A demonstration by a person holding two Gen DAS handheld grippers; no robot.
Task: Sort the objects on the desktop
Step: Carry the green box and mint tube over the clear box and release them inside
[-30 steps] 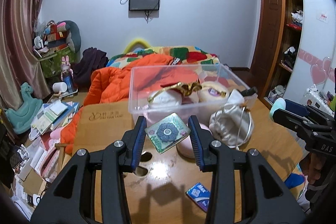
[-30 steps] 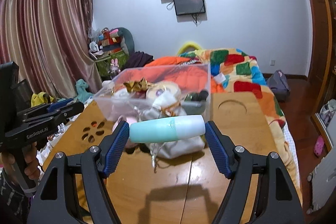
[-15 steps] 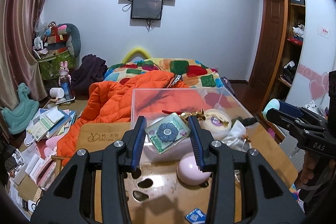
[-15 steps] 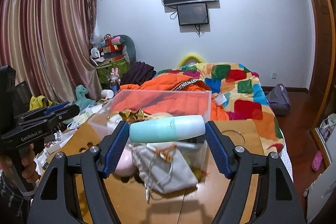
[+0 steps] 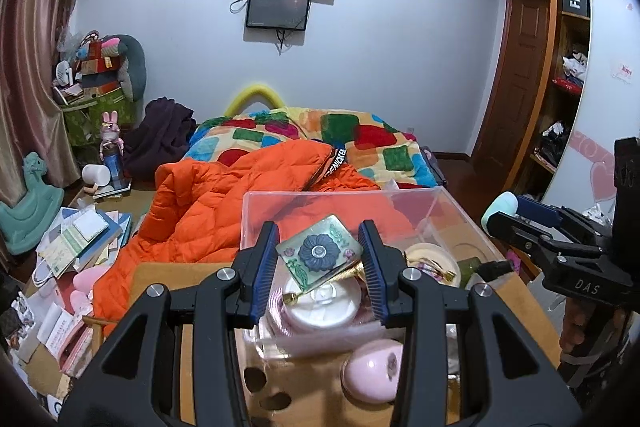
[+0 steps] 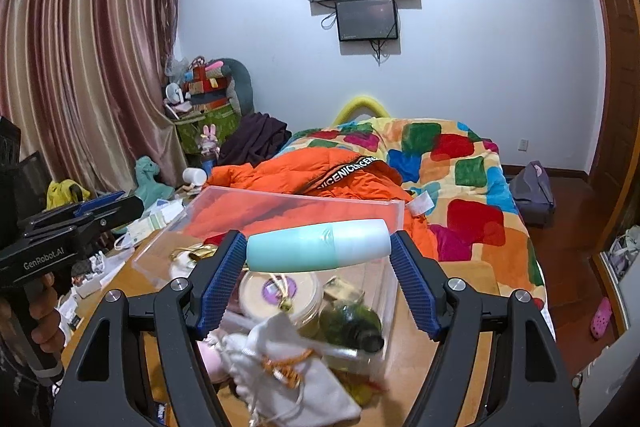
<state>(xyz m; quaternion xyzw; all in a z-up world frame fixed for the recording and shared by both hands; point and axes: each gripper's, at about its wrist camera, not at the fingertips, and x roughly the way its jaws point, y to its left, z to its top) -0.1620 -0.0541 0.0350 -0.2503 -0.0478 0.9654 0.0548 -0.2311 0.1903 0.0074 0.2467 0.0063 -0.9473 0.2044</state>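
Two tools are in your hands, and each pinches something above the clear plastic box (image 5: 404,195) at the far edge of the desk (image 5: 320,387). Your left tool (image 5: 320,259) squeezes a square green tile with a blue flower (image 5: 320,253) by its sides, tilted. Your right tool (image 6: 318,257) clamps a pale teal bottle (image 6: 318,245) end to end, lying crosswise. Just in front of the box, a pink round case (image 5: 374,369) and a white drawstring pouch (image 6: 288,375) rest on the desk.
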